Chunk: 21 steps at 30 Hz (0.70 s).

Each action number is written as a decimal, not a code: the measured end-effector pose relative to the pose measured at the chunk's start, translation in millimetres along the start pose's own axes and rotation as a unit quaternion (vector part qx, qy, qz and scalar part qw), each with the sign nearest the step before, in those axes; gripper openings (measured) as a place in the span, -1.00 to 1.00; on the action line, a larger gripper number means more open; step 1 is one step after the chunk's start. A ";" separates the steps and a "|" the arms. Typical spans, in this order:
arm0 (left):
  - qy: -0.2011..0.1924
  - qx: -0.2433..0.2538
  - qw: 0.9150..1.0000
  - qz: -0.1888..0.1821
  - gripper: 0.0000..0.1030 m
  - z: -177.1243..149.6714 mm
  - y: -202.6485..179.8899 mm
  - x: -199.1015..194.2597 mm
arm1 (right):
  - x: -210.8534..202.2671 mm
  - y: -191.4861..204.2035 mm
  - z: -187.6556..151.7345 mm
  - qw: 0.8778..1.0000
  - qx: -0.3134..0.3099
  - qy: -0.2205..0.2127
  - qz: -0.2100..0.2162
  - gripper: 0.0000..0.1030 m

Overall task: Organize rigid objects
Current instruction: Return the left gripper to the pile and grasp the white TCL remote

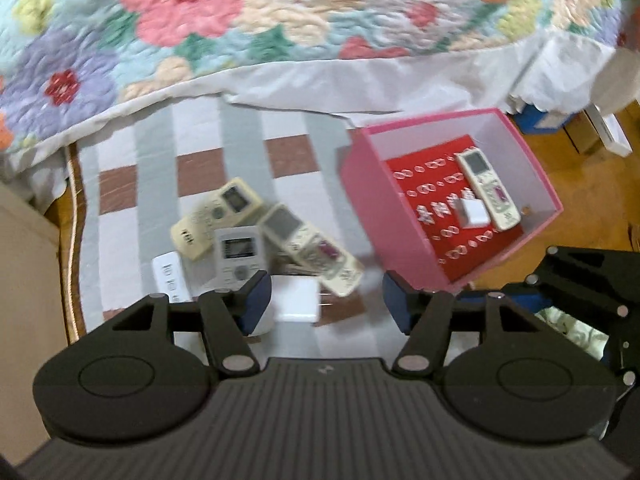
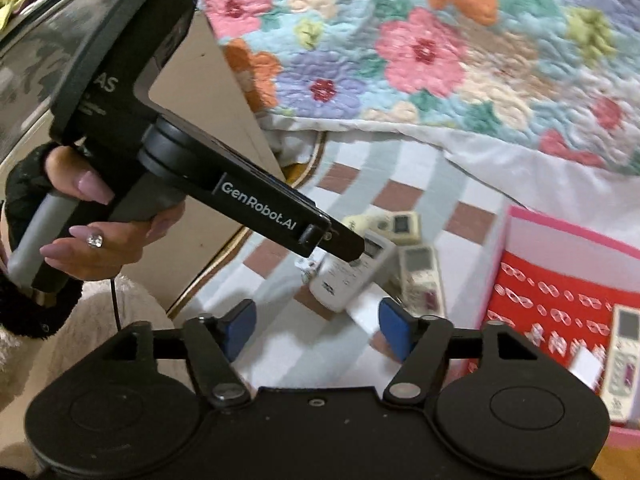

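A pile of remotes lies on the checked cloth: a cream remote [image 1: 218,216], a grey remote [image 1: 239,254], a long cream remote [image 1: 310,250] and a small white device [image 1: 171,277]. A white charger plug [image 1: 297,300] lies just ahead of my open, empty left gripper [image 1: 326,300]. The pink box [image 1: 540,172] holds a remote [image 1: 489,188] and a white adapter [image 1: 474,214] on a red lining. My right gripper [image 2: 318,330] is open and empty above the cloth. The left gripper's body [image 2: 224,184] reaches over a white remote [image 2: 348,276] in the right wrist view.
A floral quilt [image 1: 240,20] hangs over the far edge of the cloth. A beige cabinet side [image 1: 24,280] stands at the left. Wooden floor [image 1: 592,208] and boxes lie right of the pink box [image 2: 496,280].
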<state>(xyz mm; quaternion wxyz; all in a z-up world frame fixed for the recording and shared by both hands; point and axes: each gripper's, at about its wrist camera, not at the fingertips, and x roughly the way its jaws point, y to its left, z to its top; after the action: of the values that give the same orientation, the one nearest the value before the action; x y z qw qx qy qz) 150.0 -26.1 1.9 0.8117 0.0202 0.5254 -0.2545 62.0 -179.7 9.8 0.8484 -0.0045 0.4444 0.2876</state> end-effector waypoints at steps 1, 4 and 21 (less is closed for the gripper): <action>-0.003 -0.005 1.000 0.003 0.22 -1.3 7.2 2.6 | 5.6 3.0 0.2 1.000 -0.008 -0.007 -0.001 0.68; -0.012 -0.015 1.000 0.013 0.28 -7.3 30.0 12.4 | 22.6 7.6 -1.0 0.999 -0.025 -0.024 -0.001 0.70; 0.015 -0.153 0.988 -0.035 0.19 -44.0 115.0 110.2 | 136.0 7.7 -6.2 0.999 0.025 0.015 -0.016 0.68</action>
<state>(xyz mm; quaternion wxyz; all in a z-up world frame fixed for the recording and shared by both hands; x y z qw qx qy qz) 197.9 43.9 -139.9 0.7878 -0.1188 0.5706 -0.1993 113.3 -109.1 -95.0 0.8457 0.0057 0.4644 0.2627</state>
